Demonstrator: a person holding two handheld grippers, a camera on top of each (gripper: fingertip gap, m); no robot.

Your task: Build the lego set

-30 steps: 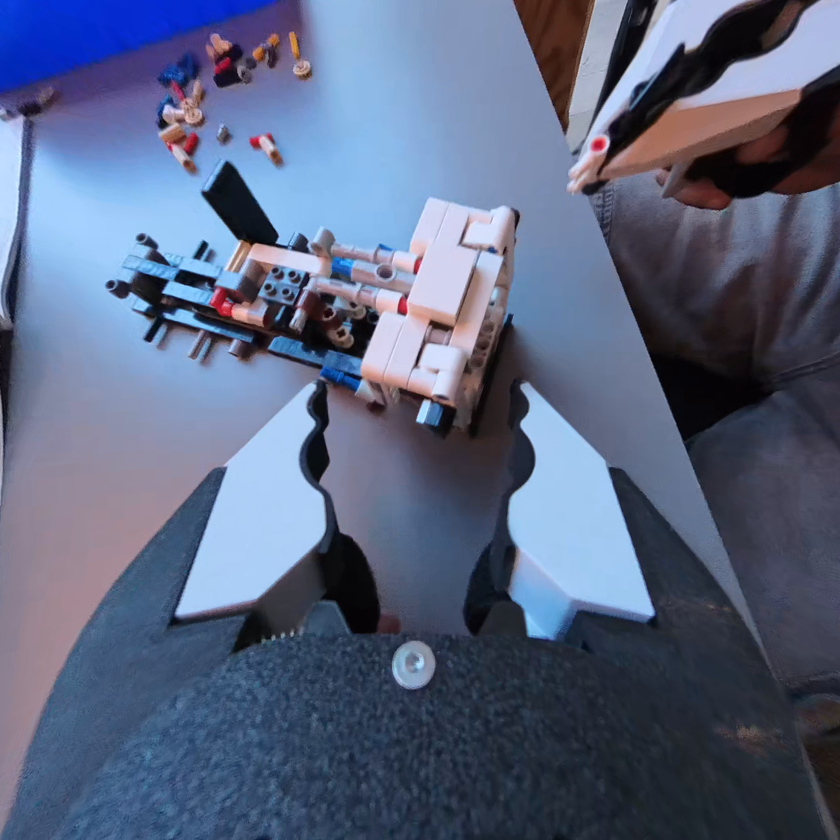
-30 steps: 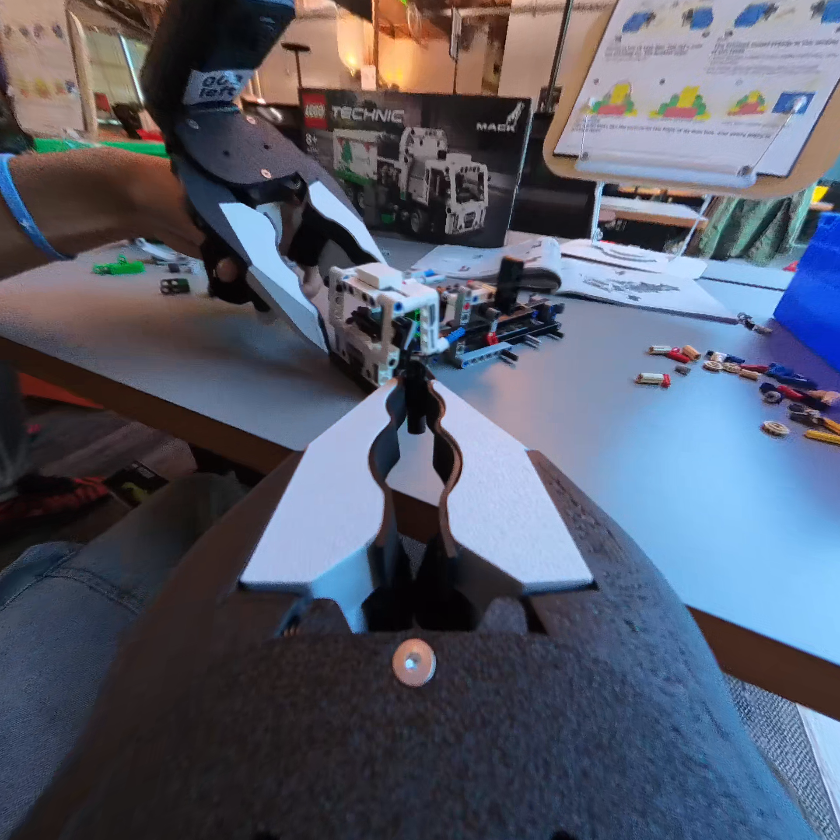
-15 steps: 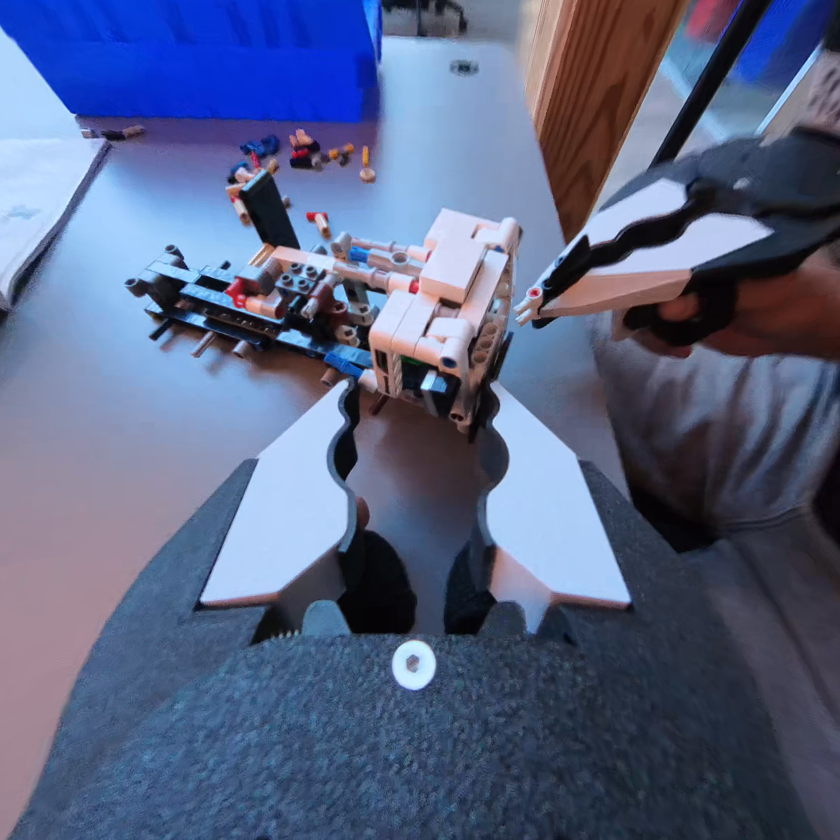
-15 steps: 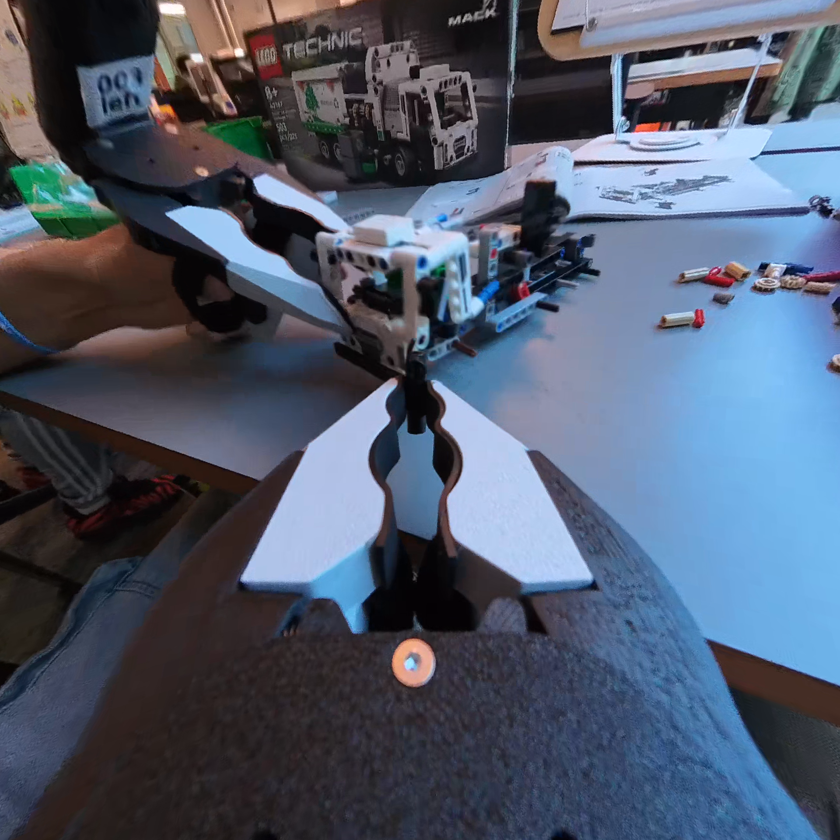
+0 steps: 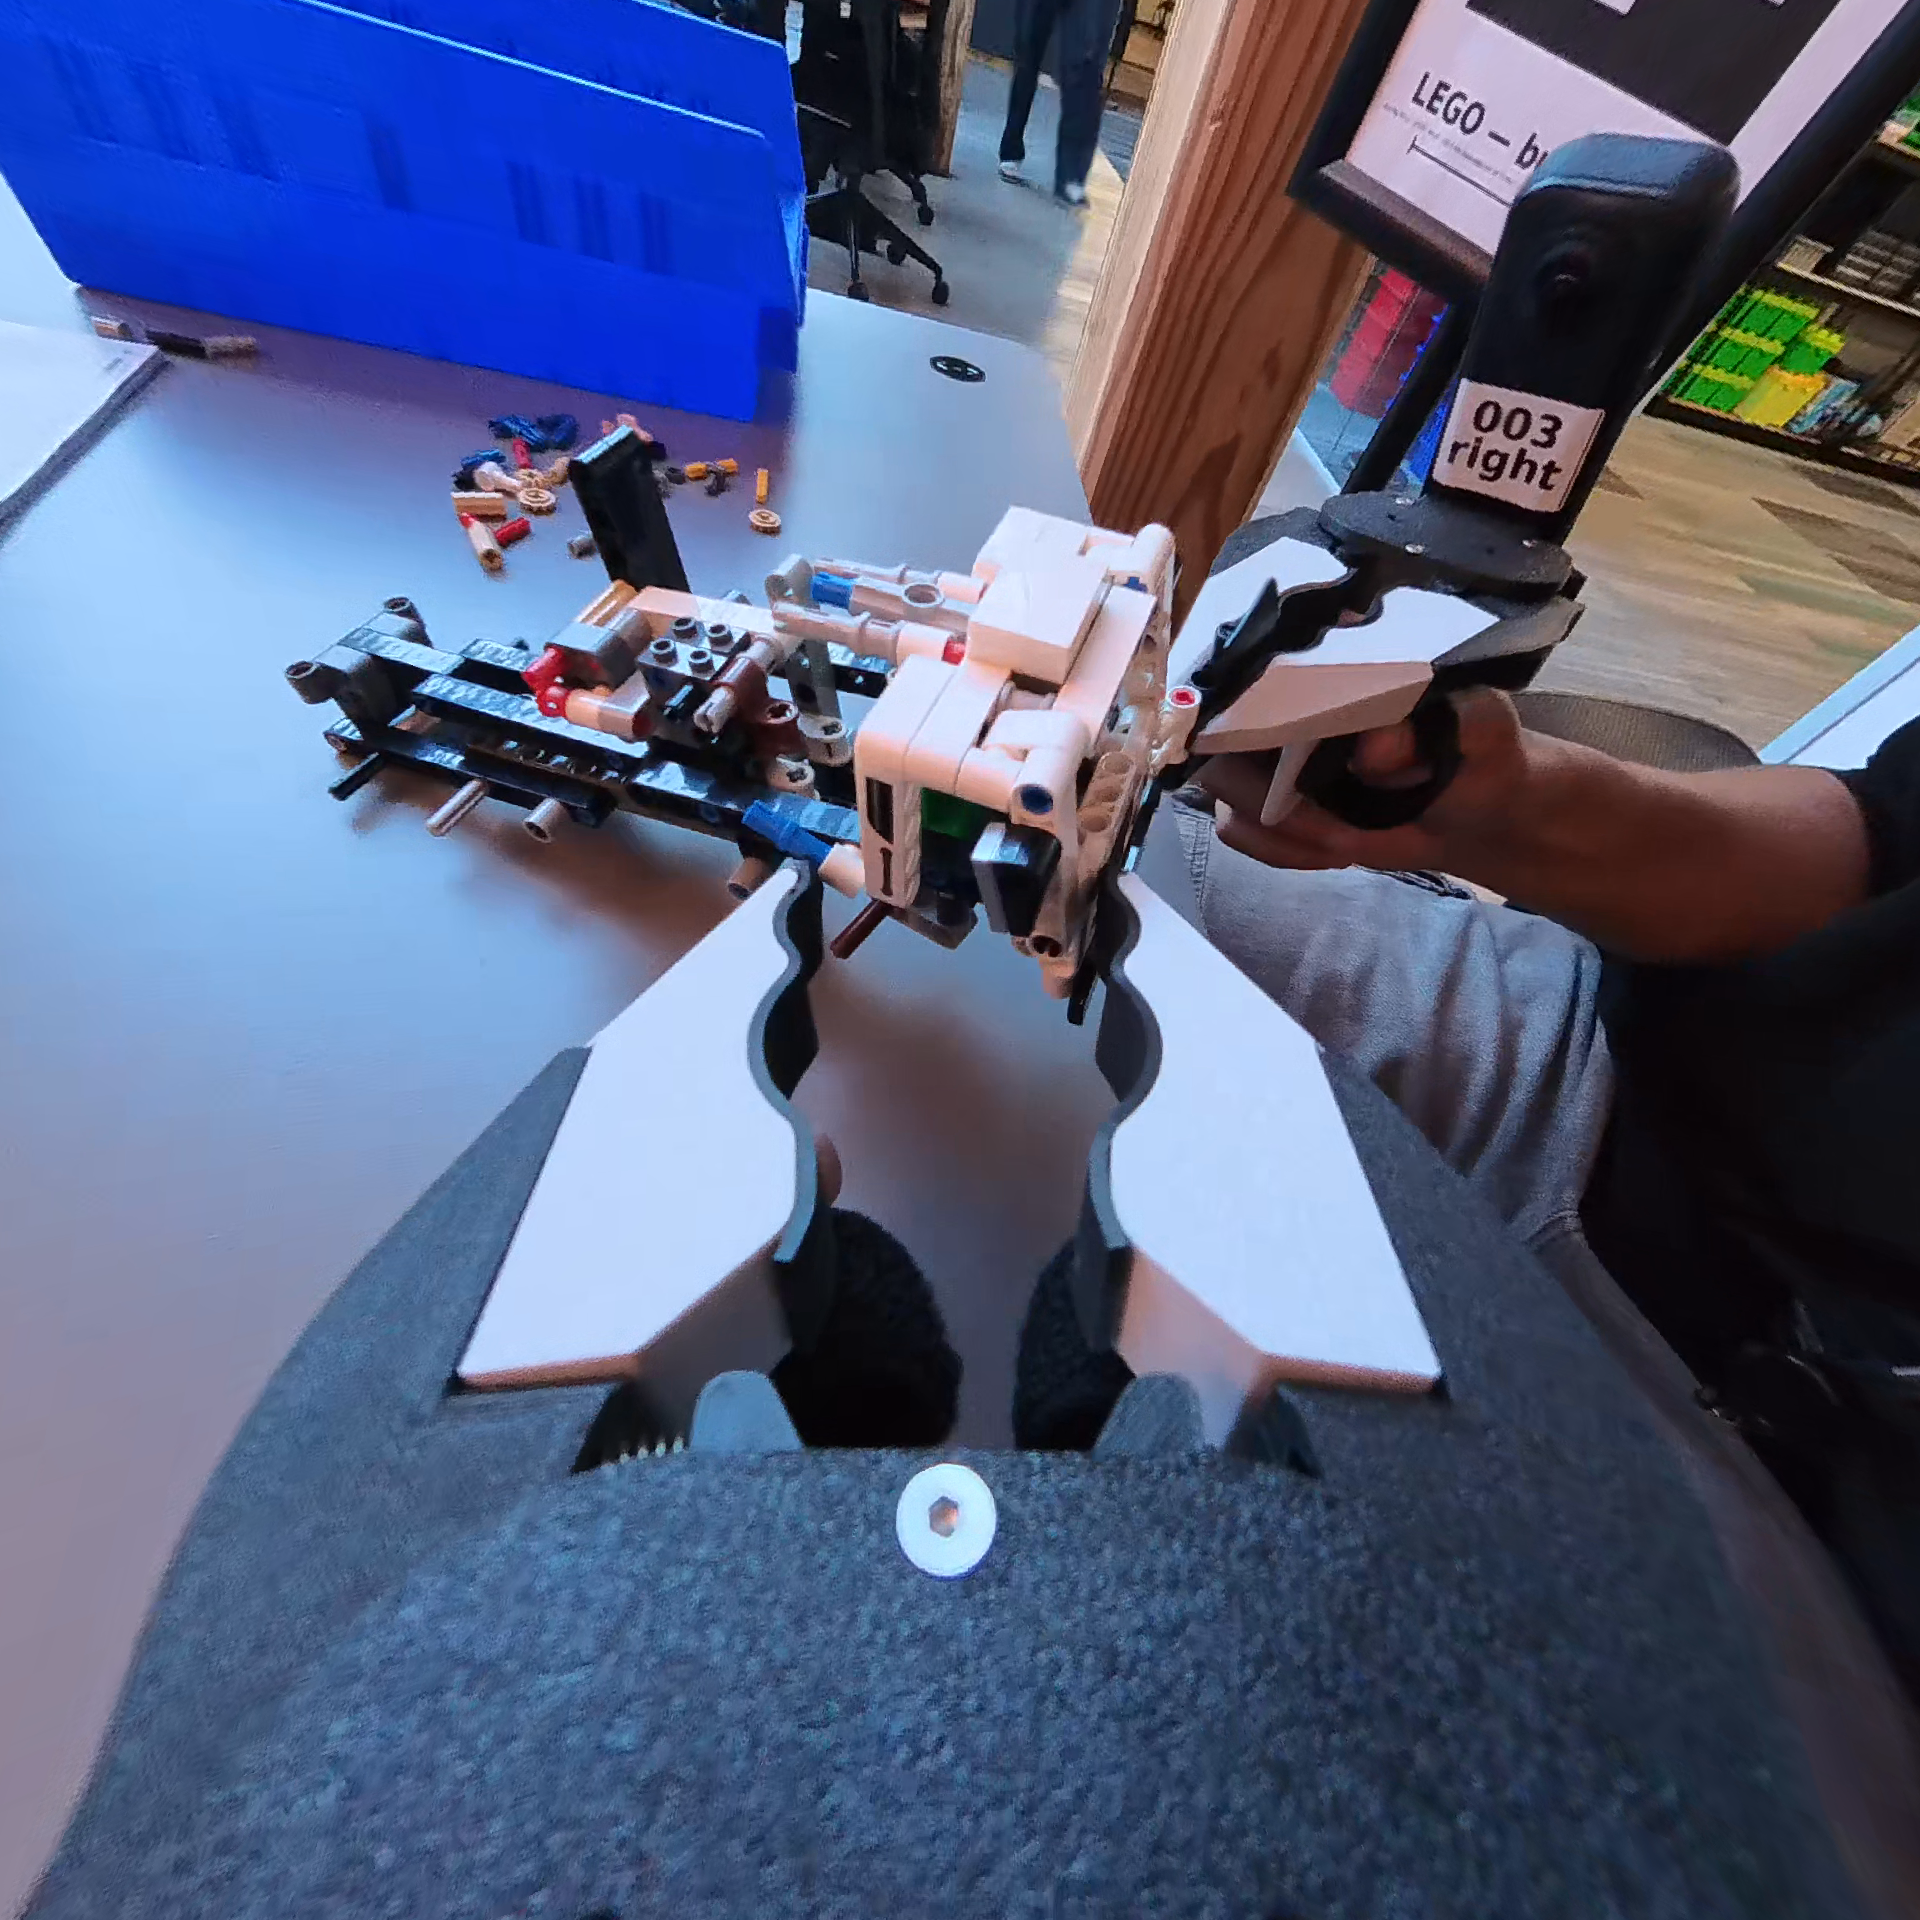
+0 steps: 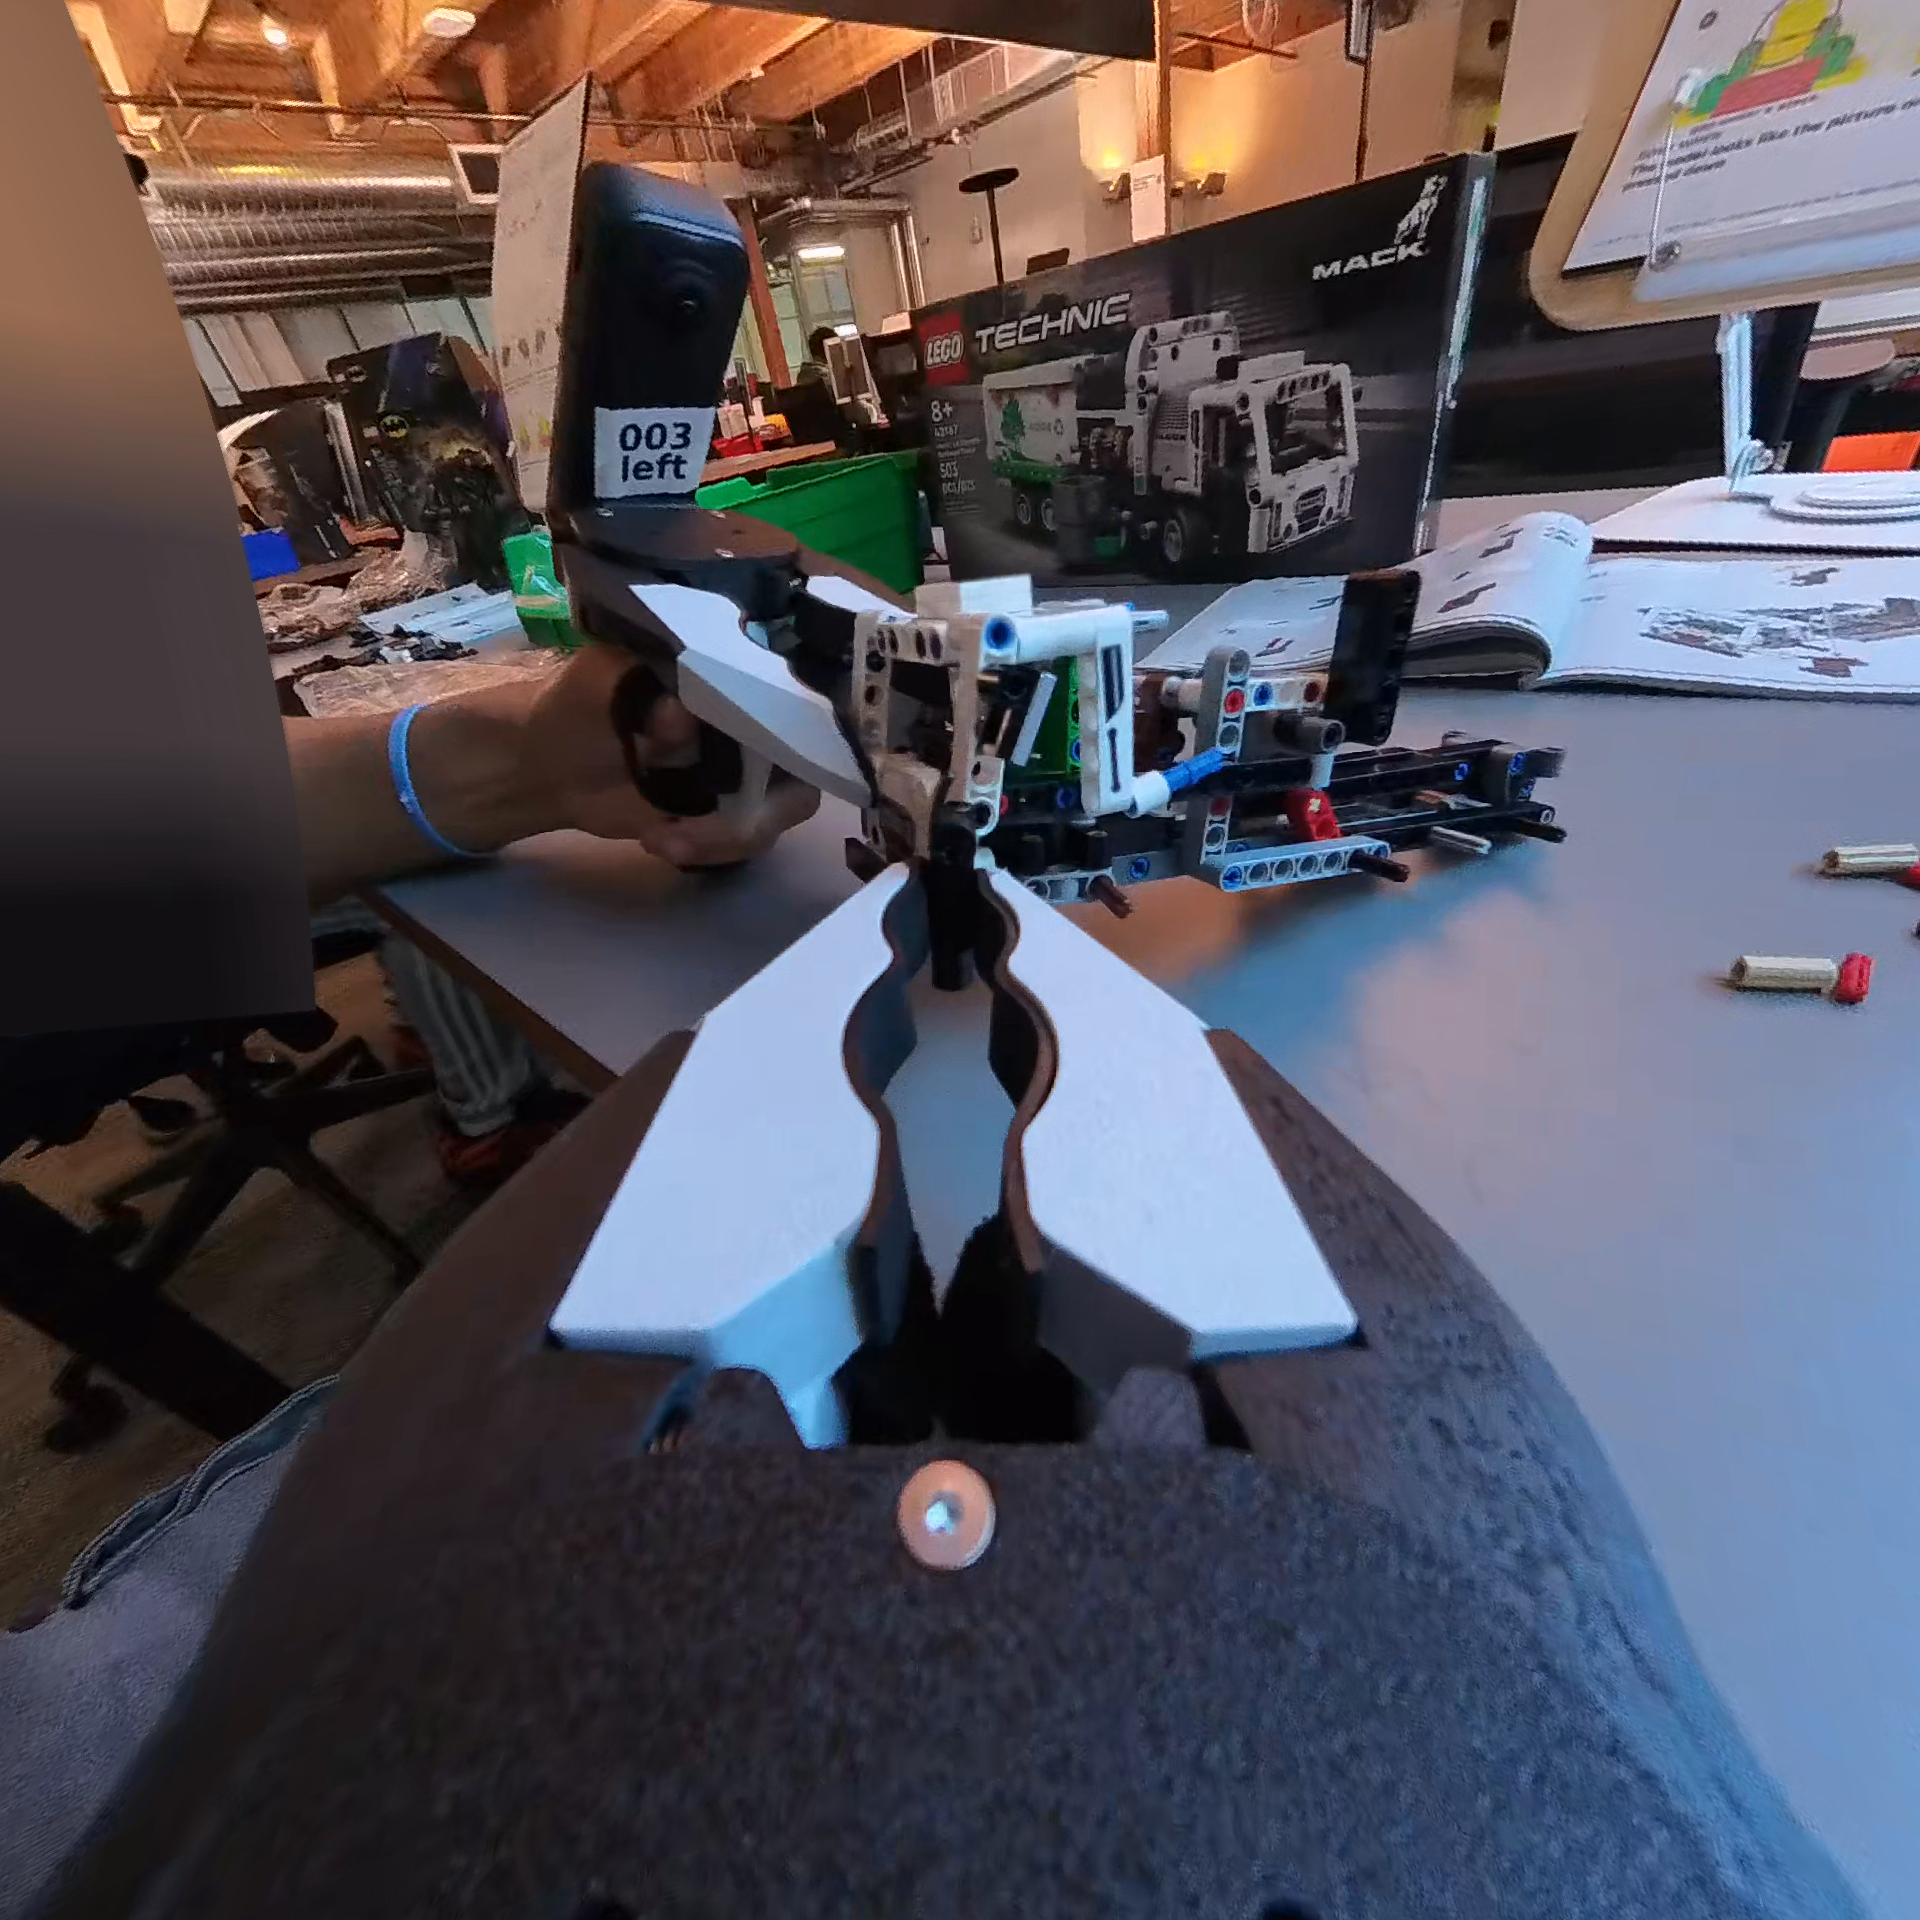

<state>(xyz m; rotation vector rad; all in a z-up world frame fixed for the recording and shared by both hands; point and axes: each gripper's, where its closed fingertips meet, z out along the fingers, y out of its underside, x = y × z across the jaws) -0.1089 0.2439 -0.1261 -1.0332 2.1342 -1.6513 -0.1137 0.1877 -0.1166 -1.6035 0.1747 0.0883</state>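
Around: loose small tan, red and blue pins (image 5: 540,499) upper left; blue plastic bin (image 5: 416,187) behind; open instruction booklet (image 6: 1662,623) right.
Surface: grey table (image 5: 208,987), wooden post (image 5: 1195,260) upper right.
Model: half-built white-and-black truck chassis (image 5: 831,727) centre, lying lengthwise left-right, white cab rightward.
Left gripper (image 5: 951,914): wide apart, straddling the cab.
Right gripper (image 6: 951,914): pinching a small black pin (image 6: 948,935) at the cab.

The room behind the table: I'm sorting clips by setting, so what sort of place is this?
Probably a shared workshop or lab space, not a home: exposed timber ceiling with ducts, a green bin on another bench, and shelves of coloured bins beyond a wooden post.
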